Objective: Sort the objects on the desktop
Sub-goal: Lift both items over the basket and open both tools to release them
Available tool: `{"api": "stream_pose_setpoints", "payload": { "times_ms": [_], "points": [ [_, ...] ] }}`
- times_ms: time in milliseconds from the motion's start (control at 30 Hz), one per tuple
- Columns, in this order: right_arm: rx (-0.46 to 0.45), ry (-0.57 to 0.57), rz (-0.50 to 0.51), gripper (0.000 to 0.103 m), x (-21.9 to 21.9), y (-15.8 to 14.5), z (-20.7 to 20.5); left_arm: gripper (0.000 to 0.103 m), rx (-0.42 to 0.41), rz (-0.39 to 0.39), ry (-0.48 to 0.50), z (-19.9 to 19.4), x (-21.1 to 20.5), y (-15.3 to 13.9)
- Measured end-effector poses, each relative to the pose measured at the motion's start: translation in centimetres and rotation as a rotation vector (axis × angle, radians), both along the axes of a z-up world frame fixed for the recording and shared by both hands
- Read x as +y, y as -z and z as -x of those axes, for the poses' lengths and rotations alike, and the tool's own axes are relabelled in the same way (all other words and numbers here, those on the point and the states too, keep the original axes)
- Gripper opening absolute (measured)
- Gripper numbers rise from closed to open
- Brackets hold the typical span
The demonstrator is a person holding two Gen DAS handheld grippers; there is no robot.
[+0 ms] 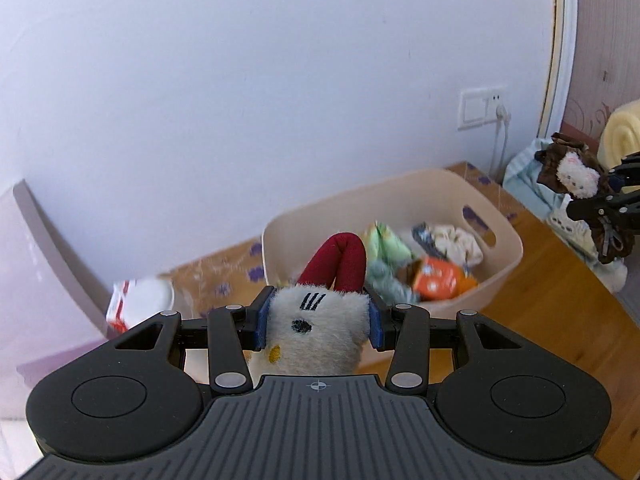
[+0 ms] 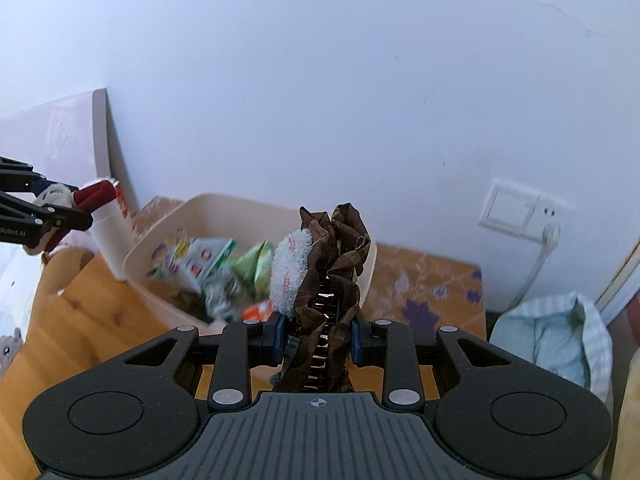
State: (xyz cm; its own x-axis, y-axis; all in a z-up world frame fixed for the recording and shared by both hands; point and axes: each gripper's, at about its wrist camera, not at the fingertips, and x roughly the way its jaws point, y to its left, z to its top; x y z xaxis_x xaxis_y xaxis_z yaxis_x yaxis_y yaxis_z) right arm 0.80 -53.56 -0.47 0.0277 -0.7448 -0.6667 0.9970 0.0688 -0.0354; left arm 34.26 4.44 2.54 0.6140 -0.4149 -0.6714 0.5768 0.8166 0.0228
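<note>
My left gripper [image 1: 318, 320] is shut on a white plush toy [image 1: 316, 332] with a red bow, held in the air in front of a beige bin [image 1: 472, 280]. It also shows at the left of the right wrist view [image 2: 60, 208]. My right gripper [image 2: 318, 340] is shut on a brown plaid hair clip [image 2: 332, 280] with a white fuzzy patch, held above the bin [image 2: 148, 256]. The clip also shows at the right of the left wrist view [image 1: 576, 176]. The bin holds snack packets [image 1: 436, 276] and other small items.
The bin stands on a wooden table [image 1: 560, 312] against a white wall. A white cup with red print [image 1: 140, 304] stands left of the bin. A wall socket with a plugged cable [image 1: 484, 106] is at the right. A light blue cloth bundle [image 2: 560, 336] lies right of the table.
</note>
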Motion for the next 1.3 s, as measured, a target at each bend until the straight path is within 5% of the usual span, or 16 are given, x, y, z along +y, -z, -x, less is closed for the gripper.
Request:
{"api": "stream_pose_setpoints", "payload": {
  "times_ms": [333,1167,1300],
  "points": [
    [0.022,0.005,0.01,0.028,-4.8,1.1,-0.9,0.046,0.004,0.03,-0.001,-4.1,-2.7,0.0],
    [0.053,0.014,-0.216,0.028,-11.9,11.2,-4.0,0.046,0.242,0.025,-0.045,-10.4,-9.0,9.4],
    [0.058,0.017,-0.232,0.043,-11.8,11.8,-4.1,0.049,0.236,0.026,-0.034,-10.2,-9.6,9.3]
  ]
}}
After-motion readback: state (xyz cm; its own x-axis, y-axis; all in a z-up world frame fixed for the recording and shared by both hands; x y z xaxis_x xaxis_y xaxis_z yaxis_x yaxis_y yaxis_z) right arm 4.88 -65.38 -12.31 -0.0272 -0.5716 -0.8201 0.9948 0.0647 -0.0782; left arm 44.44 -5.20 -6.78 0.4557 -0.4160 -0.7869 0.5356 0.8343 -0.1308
